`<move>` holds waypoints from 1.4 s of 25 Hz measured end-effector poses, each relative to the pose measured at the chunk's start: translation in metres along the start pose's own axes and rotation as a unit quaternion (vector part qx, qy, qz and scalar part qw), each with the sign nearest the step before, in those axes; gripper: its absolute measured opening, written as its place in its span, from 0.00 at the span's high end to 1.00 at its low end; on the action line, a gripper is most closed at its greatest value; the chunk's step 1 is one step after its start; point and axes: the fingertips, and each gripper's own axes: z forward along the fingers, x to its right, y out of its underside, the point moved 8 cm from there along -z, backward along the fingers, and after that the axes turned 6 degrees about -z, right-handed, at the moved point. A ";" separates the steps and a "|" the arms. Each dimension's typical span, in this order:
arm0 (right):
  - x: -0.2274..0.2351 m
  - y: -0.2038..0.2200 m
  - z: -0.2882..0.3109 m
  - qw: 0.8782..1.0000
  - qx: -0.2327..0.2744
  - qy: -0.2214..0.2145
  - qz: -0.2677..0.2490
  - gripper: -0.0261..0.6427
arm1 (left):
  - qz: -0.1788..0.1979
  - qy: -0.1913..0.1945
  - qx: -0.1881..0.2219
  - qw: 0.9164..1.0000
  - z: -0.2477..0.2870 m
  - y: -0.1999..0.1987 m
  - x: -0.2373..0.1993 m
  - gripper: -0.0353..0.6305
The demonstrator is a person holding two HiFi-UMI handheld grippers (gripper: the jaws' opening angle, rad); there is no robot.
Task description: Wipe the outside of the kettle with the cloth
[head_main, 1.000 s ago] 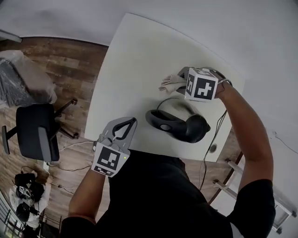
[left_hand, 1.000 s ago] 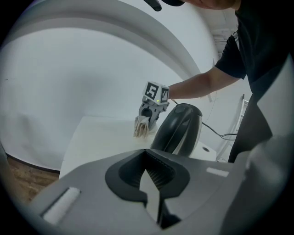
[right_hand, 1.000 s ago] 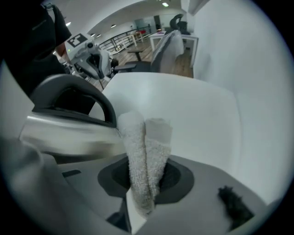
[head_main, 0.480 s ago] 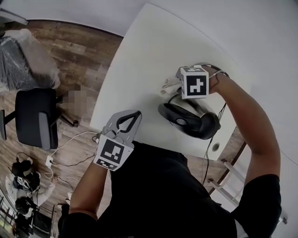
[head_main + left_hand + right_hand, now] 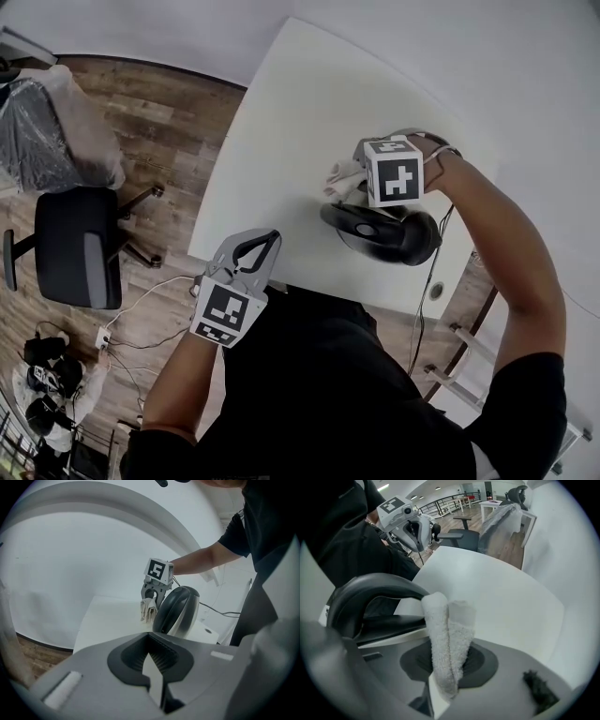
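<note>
White terry cloth (image 5: 446,637) pinched between right gripper (image 5: 349,176) fingers beside black kettle (image 5: 382,236); left gripper (image 5: 156,665) fingers pressed together, empty.

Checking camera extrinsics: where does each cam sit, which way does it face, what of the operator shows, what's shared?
Head view: on the head, steeply down at table, kettle; both arms, left gripper, right gripper show.
Left gripper view: near table edge, along shut empty jaws toward kettle; right arm shows.
Right gripper view: beside kettle, along jaws clamping cloth, back toward torso.
Shared: kettle in all.
</note>
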 end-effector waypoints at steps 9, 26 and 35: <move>-0.030 -0.004 -0.033 0.998 -0.016 0.061 -0.009 0.81 | 0.024 0.010 0.011 1.000 -0.008 -0.006 0.013 0.94; -0.101 0.017 -0.107 0.977 0.022 0.196 0.084 0.81 | 0.034 0.035 0.006 0.999 -0.009 -0.039 0.022 0.94; -0.151 0.022 -0.120 0.936 0.024 0.308 0.167 0.81 | 0.046 0.105 -0.014 0.993 -0.011 -0.050 0.020 0.94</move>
